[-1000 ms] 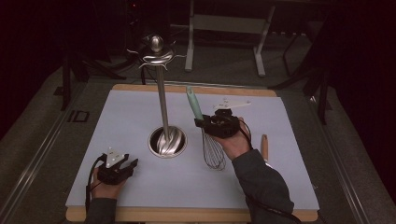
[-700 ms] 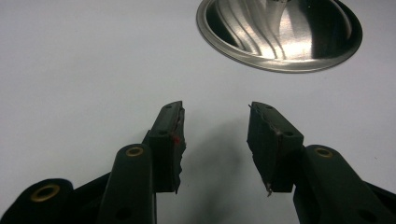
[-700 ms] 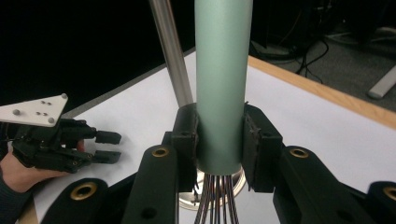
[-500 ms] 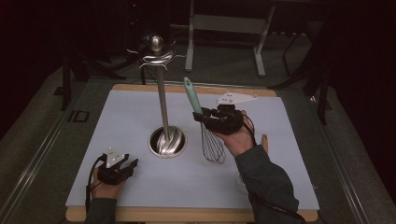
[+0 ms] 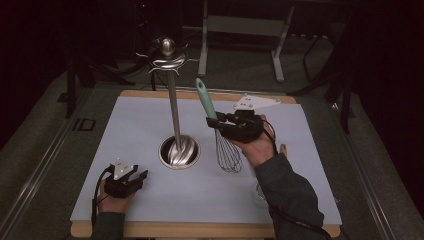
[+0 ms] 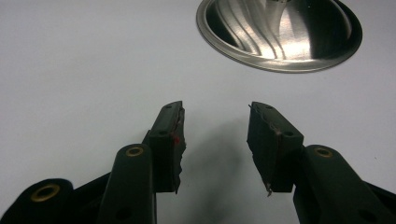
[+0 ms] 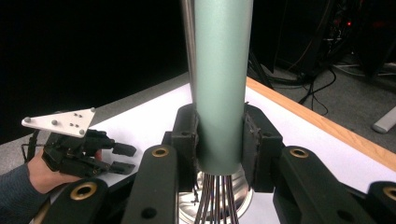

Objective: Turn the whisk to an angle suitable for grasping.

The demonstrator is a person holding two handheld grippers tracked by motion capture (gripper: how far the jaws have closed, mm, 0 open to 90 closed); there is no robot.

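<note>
A wire whisk with a teal handle hangs nearly upright, wire head down, just right of the metal stand. My right gripper is shut on the handle low down, near the wires; in the right gripper view the pads press both sides of the handle. The stand has a round steel base, a thin pole and curled hooks at its top. My left gripper rests at the mat's front left, jaws open and empty, facing the base.
A pale blue mat covers a wood-edged table. A wooden handle lies on the mat just right of the right hand. Metal frame legs stand on the floor behind the table.
The right gripper has risen with the whisk, and the teal handle now stands higher and more upright beside the pole. The left gripper has stayed put.
</note>
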